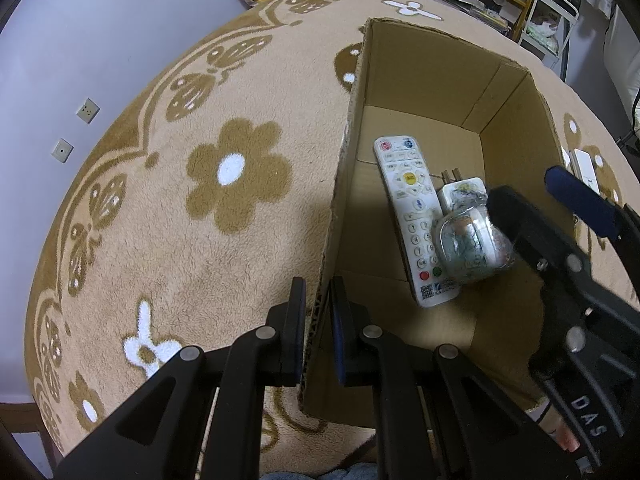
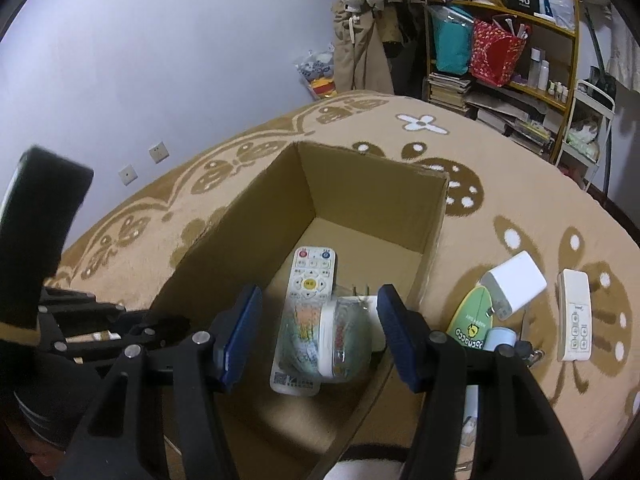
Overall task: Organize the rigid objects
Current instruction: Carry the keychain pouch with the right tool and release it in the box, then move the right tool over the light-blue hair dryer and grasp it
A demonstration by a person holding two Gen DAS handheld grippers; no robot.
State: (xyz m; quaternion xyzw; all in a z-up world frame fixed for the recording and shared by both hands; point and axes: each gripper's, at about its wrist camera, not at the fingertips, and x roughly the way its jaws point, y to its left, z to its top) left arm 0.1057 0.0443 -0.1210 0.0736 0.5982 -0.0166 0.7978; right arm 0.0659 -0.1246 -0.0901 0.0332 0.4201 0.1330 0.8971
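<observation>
An open cardboard box [image 1: 516, 120] [image 2: 372, 188] stands on a tan flowered rug. Inside lie a white remote [image 1: 412, 220] [image 2: 310, 280], a white plug adapter [image 1: 460, 194] and a clear patterned case [image 1: 472, 248] [image 2: 332, 340] resting on the remote. My left gripper [image 1: 318, 292] is shut on the box's left wall at its near corner. My right gripper [image 2: 320, 312] is open, its pads on either side above the patterned case, holding nothing. It also shows in the left wrist view [image 1: 524, 188] over the box.
On the rug right of the box lie a white charger [image 2: 514, 282], a green oval card [image 2: 474, 320], a small pale blue item [image 2: 500, 338] and a white narrow remote [image 2: 574, 316] [image 1: 586, 168]. Shelves [image 2: 520, 60] with clutter stand at the back.
</observation>
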